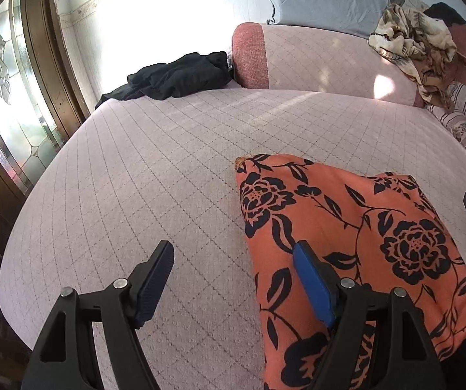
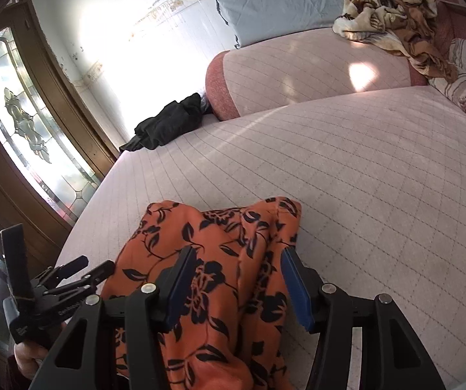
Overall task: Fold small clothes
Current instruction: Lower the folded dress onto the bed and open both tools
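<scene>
Daylight pours in through the leaded glass door (image 1: 8,97), off to the left of the bed (image 1: 167,162), and the wall (image 1: 167,16) beyond the bed is blown out to plain white in both views. A soft streak of sun crosses the quilted cover, and a bright patch sits on the pink bolster (image 1: 382,84) at the bed's far end. The near part of the bed lies in even, gentler light with faint shadows. Both views bulge like a fishbowl, with black corners, and the door frame curves sharply. Focus is crisp throughout.
</scene>
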